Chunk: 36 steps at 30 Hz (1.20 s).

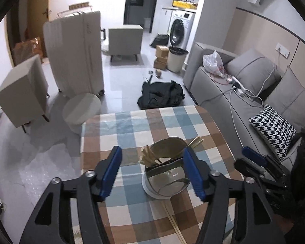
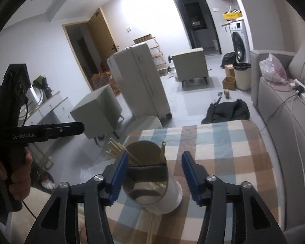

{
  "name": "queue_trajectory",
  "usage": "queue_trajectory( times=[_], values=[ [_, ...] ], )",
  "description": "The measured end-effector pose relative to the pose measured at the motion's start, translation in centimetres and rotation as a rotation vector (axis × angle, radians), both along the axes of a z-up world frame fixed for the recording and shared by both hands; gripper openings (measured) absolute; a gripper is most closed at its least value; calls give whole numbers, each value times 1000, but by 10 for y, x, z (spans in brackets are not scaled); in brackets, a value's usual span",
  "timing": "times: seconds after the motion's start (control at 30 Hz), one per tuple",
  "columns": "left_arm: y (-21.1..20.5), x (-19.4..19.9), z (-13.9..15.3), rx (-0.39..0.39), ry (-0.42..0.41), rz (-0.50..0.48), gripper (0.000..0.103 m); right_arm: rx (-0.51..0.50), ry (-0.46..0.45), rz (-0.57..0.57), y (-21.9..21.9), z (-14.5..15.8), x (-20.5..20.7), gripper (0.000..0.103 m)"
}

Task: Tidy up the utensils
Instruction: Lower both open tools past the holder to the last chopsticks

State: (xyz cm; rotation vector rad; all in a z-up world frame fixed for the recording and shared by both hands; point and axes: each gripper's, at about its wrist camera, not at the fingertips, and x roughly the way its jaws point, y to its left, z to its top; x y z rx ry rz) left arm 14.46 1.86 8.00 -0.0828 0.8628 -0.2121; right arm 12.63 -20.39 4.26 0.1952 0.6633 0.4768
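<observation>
A white cylindrical utensil holder stands on the table with the checked cloth, divided inside, with several wooden chopsticks sticking out of it. A loose pair of chopsticks lies on the cloth just in front of it. My left gripper is open, its blue pads on either side of the holder and not pressing it. My right gripper is also open above the holder, with chopsticks at the holder's far rim. Each gripper shows in the other's view: right gripper, left gripper held by a hand.
A grey sofa with a houndstooth cushion, power strip and plastic bag runs along the table's right. On the floor beyond the table are a round stool, a black bag, a white suitcase and small cabinets.
</observation>
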Motion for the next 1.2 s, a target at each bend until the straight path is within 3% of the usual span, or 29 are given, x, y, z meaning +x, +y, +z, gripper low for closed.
queue_trajectory(
  times=[0.23, 0.4, 0.53, 0.8, 1.2],
  values=[
    [-1, -32, 7, 19, -57, 37, 73, 19, -45, -28, -6, 15, -33, 78],
    [-2, -50, 3, 28, -96, 53, 82, 13, -52, -52, -9, 14, -55, 86],
    [-5, -57, -8, 36, -105, 58, 83, 2, -45, -59, -11, 8, -66, 92],
    [-4, -76, -39, 3, -104, 76, 84, -37, -2, -41, -6, -15, -78, 98],
    [-4, -81, -95, 25, 5, 121, 84, -129, 130, -25, 7, -62, -81, 100]
  ],
)
